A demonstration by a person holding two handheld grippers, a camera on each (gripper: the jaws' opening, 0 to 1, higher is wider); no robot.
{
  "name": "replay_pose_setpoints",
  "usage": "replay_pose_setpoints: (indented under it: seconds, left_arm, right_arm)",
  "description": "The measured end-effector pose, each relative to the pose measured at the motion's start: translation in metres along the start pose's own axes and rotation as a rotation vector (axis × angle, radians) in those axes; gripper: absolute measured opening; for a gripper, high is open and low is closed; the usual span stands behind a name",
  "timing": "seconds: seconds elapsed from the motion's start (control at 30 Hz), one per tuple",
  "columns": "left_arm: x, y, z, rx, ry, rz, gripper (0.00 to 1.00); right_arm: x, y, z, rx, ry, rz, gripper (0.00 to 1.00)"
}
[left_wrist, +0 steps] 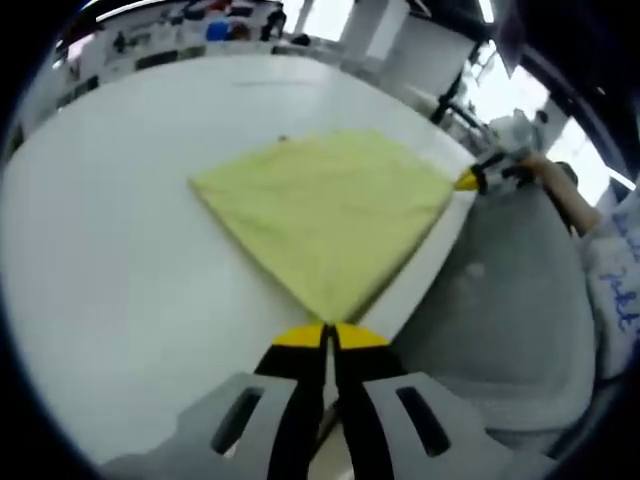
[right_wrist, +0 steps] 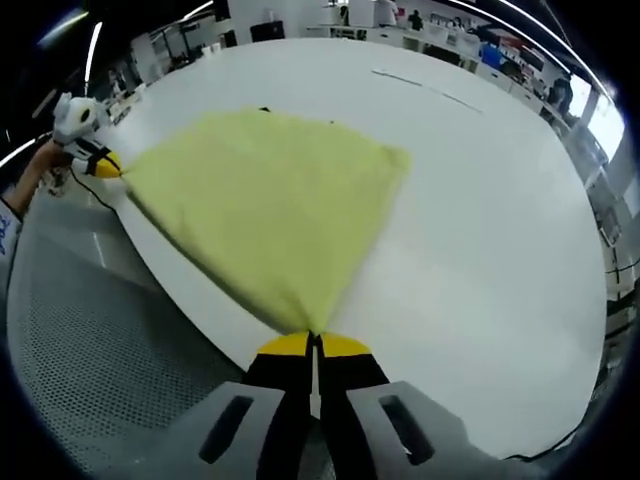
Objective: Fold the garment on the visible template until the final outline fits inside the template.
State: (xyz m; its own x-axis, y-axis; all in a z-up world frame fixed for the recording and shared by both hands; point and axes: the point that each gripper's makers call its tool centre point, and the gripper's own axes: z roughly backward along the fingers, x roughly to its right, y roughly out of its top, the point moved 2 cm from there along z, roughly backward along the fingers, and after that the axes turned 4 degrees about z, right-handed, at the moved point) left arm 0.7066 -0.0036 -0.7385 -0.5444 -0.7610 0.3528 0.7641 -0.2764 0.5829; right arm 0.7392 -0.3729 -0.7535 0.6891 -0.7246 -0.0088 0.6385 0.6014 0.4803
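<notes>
A pale yellow garment (left_wrist: 325, 215) lies folded flat on the white table (left_wrist: 120, 220), stretched between both grippers near the table's front edge. My left gripper (left_wrist: 327, 333) is shut on one near corner of it, yellow tips pressed together. In the right gripper view the same garment (right_wrist: 265, 210) fans away from my right gripper (right_wrist: 313, 343), which is shut on the other near corner. The right gripper (left_wrist: 470, 180) also appears at the far corner in the left gripper view, held by a hand. The left gripper (right_wrist: 105, 165) appears at the left in the right gripper view. No template outline can be made out.
The white table's edge (right_wrist: 190, 300) runs just in front of both grippers, with grey perforated flooring (right_wrist: 90, 350) below it. A person's sleeve (left_wrist: 615, 270) is at the right. Cluttered benches (left_wrist: 200, 25) stand far behind the table.
</notes>
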Motion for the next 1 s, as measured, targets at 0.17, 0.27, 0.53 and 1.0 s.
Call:
replay_pose_setpoints:
  seconds: [0.17, 0.27, 0.53, 1.0]
  left_arm:
    - [0.001, -0.002, 0.001, 0.003, -0.002, 0.01, 0.0]
    - [0.003, 0.0, 0.003, 0.005, -0.007, -0.001, 0.0]
    - [-0.006, -0.007, 0.01, -0.03, 0.027, -0.053, 0.0]
    - [0.001, -0.014, 0.003, -0.034, 0.012, -0.023, 0.0]
  right_arm:
    - [0.001, -0.001, -0.001, -0.009, 0.002, 0.001, 0.02]
    - [0.001, -0.002, -0.002, -0.012, 0.001, 0.0, 0.02]
    - [0.003, -0.002, -0.003, -0.018, -0.005, 0.012, 0.02]
    - [0.001, -0.004, -0.004, -0.004, 0.004, -0.024, 0.02]
